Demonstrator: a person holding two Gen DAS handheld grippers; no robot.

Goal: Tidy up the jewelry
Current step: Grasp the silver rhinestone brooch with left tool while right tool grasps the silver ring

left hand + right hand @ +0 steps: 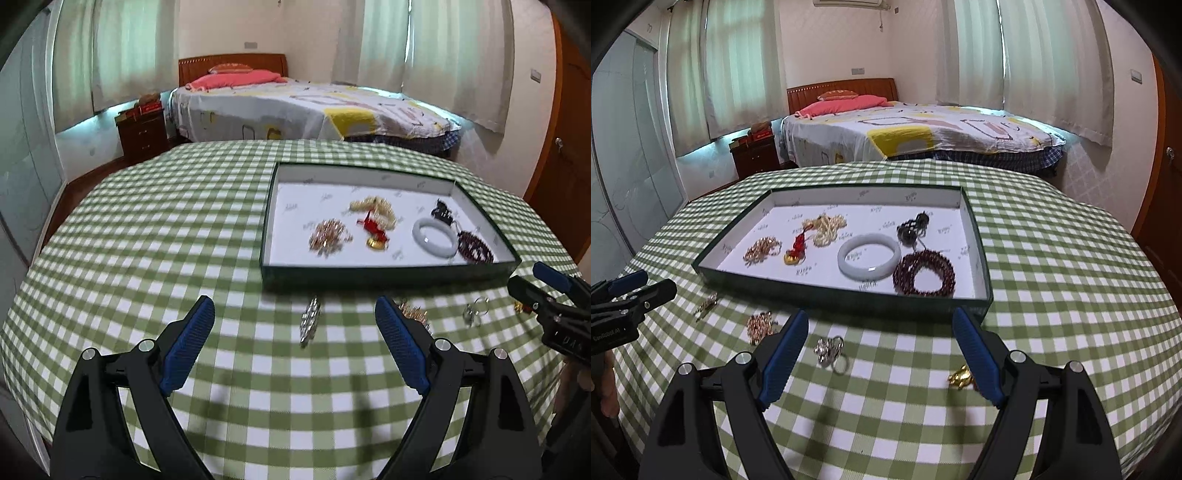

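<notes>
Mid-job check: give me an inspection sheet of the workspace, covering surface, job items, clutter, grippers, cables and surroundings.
Surface: table under a green checked cloth.
Job's things: open tray holds a white bangle, dark red bead bracelet, pearl strand, rose-gold chain, red-and-gold charm and dark beads. Loose on the cloth: silver brooch, rose-gold piece, silver ring, small gold piece.
Clutter: nothing seen.
Grippers: left gripper open, empty, over the brooch; right gripper open, empty, near the ring.
Cables: nothing seen.
Surroundings: bed, nightstand, curtained windows.
</notes>
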